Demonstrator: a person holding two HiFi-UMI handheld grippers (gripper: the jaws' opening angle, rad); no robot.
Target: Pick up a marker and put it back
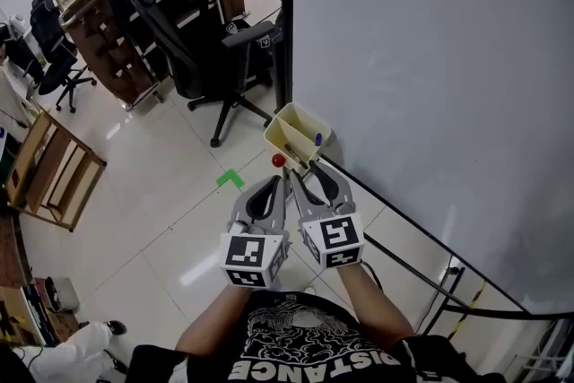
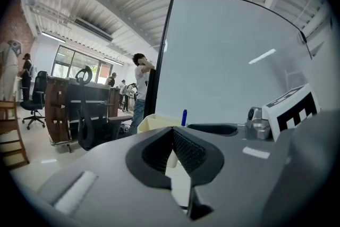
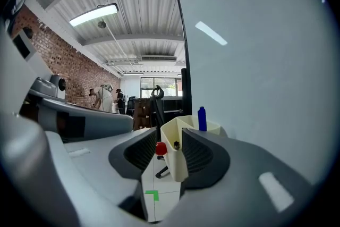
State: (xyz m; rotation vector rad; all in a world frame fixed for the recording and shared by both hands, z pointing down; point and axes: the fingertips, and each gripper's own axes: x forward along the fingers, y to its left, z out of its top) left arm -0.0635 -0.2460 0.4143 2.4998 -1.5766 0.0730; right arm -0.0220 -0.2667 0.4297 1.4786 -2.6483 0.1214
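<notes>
The blue marker (image 1: 317, 139) stands upright in the cream holder (image 1: 291, 123) fixed to the whiteboard (image 1: 430, 58). Nothing is held, so this reads as the reach before the pick, though it could equally be the moment after the return. The right claw (image 1: 308, 175) is spread wide and empty, just short of the holder. Next it would need to rise and bracket the marker's cap, then close. The left claw (image 1: 281, 182) is closed on nothing. Both hands are held side by side, pointing nearly level at the holder.
</notes>
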